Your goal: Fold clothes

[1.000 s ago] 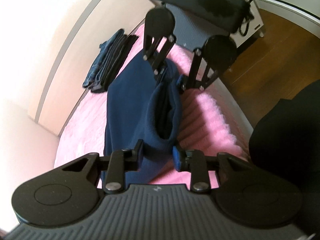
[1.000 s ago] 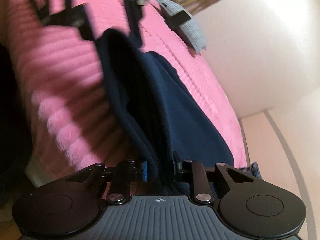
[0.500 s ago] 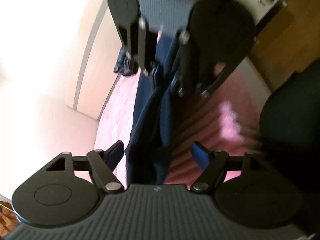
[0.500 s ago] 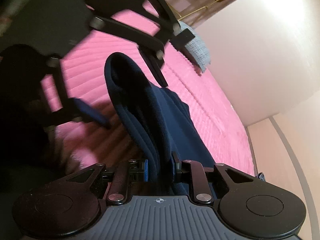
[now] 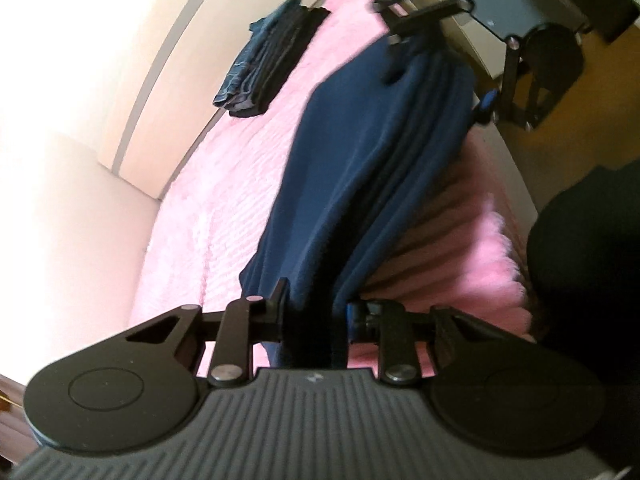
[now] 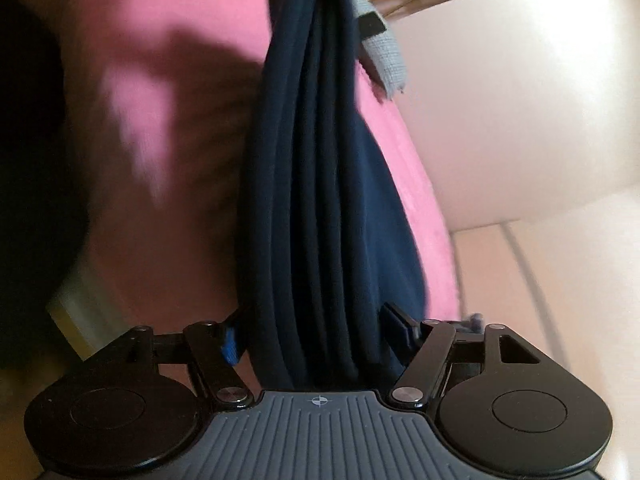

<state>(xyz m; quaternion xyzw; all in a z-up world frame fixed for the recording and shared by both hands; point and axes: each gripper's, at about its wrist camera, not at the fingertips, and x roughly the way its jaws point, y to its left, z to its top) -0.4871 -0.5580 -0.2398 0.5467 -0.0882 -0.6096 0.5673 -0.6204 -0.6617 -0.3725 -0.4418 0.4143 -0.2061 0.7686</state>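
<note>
A navy blue garment [image 5: 360, 152] hangs stretched in folds between my two grippers above a pink ribbed blanket [image 5: 224, 208]. My left gripper [image 5: 314, 312] is shut on its near end. In the right wrist view the garment [image 6: 320, 200] runs as a thick bundle of folds through my right gripper [image 6: 316, 328], whose jaws stand apart around it. The right gripper [image 5: 440, 20] also shows at the garment's far end in the left wrist view.
A stack of folded dark clothes [image 5: 268, 60] lies at the blanket's far edge by the cream wall. A grey folded item [image 6: 384, 56] lies on the blanket beyond the garment. Wooden floor [image 5: 568, 100] and a dark shape [image 5: 592, 280] are at the right.
My left gripper opened, then shut again on the garment's end. My right gripper's jaws have spread from shut to open around the bundle. The garment is now pulled out longer between the grippers.
</note>
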